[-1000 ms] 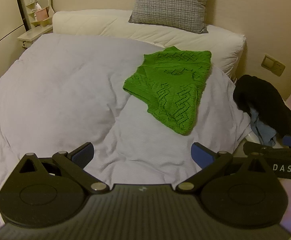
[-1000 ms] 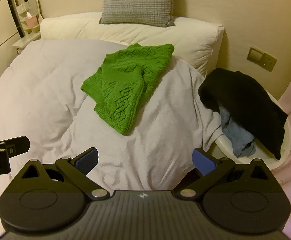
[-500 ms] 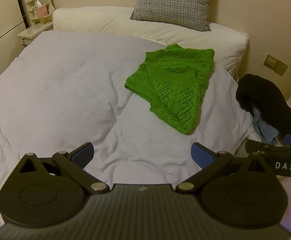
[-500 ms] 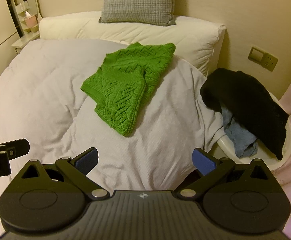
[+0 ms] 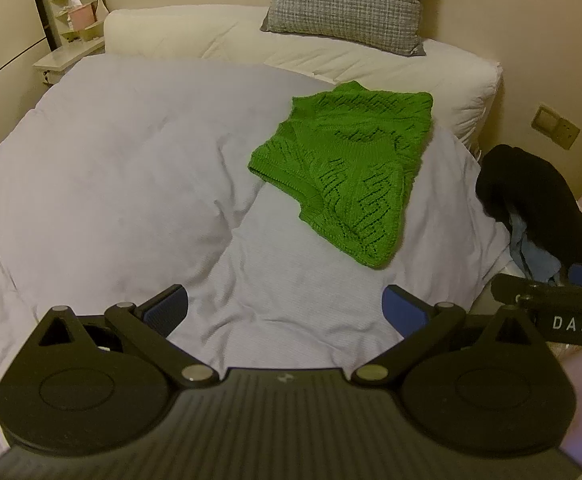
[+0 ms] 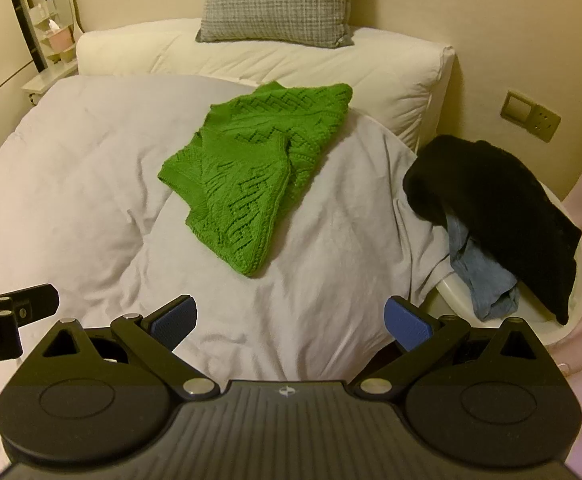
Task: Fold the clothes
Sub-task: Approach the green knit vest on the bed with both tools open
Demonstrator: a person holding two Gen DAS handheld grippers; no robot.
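Pale lilac bedding (image 5: 131,184) fills the foreground, rumpled into soft ridges under both tools. Nearest, the left gripper (image 5: 285,308) hangs above the duvet with its blue fingers spread wide and nothing between them; the right gripper (image 6: 291,318) hangs beside it, equally wide and empty. Over the last second both cameras have drifted only slightly, a small tilt and shift, so the scene sits a touch differently in frame but nothing on the bed has been touched. Farther on, the green knit sweater (image 6: 251,184) lies already folded into a compact bundle near the bed's right side, just short of the white pillows (image 6: 291,64). To the right, off the bed's edge, a black garment (image 6: 491,196) drapes over a blue garment (image 6: 479,276) in a white basket (image 6: 581,276). Probably the green piece is finished and the basket holds the next work, with the right tool closest to it. Beyond, a grey cushion (image 6: 279,0) leans on the wall.
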